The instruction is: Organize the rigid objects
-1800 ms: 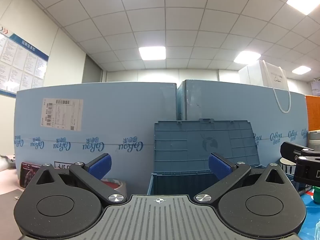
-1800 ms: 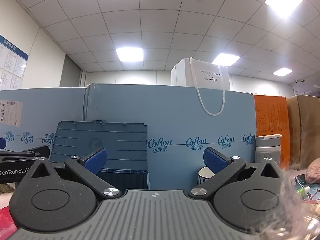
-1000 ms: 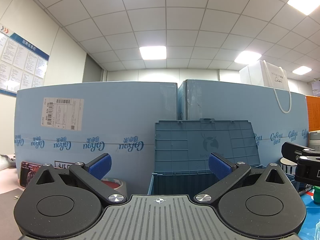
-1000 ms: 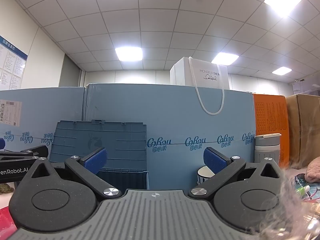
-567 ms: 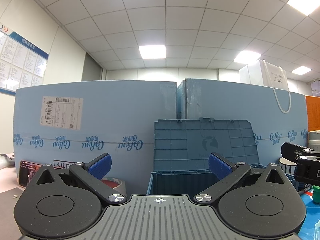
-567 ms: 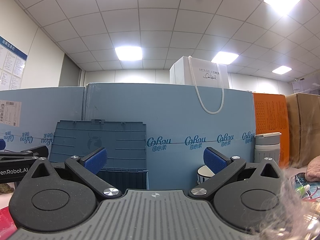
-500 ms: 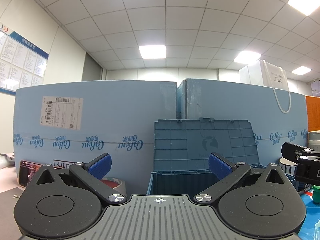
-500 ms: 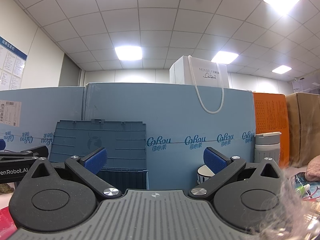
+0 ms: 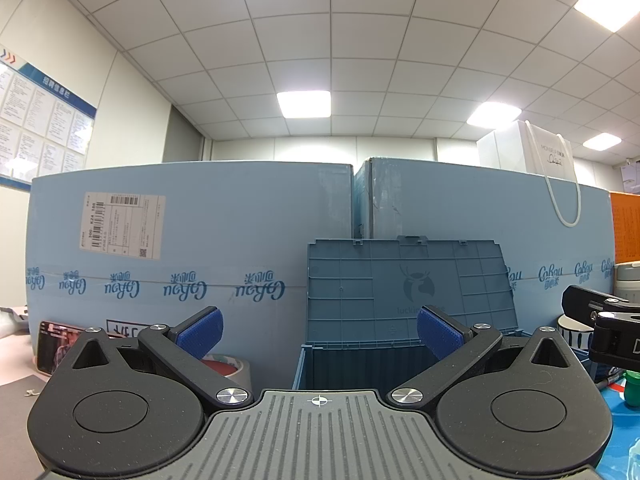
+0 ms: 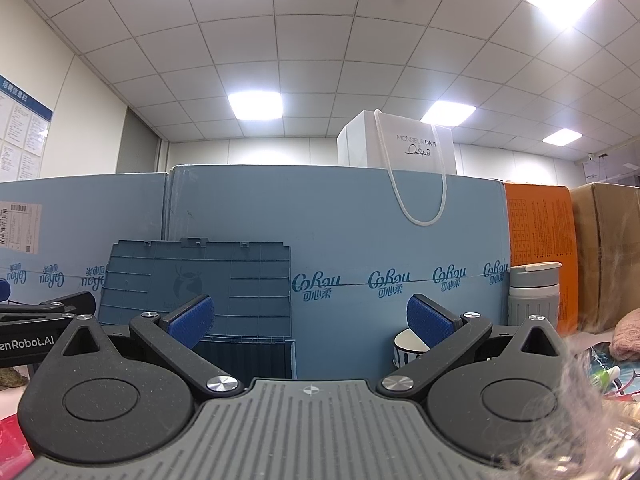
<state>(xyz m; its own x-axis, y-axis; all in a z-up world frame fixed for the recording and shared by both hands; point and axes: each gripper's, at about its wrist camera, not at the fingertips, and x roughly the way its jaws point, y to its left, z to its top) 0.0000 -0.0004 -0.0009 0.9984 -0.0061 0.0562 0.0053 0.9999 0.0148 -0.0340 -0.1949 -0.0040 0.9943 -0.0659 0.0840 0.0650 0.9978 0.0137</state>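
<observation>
A dark blue plastic storage bin stands ahead with its lid raised against blue cartons. My left gripper is open and empty, level with the bin's front. My right gripper is open and empty, to the right of the bin. A white striped mug stands just beyond my right fingertip. A tape roll lies by my left fingertip. A phone leans at far left. A grey thermos stands at right.
Tall blue cartons wall off the back, with a white gift bag on top. An orange box and a brown carton stand at right. A pink soft item, fur and small clutter lie at far right.
Almost nothing: both grippers stay open and nearly still, with only a slight drift of the views.
</observation>
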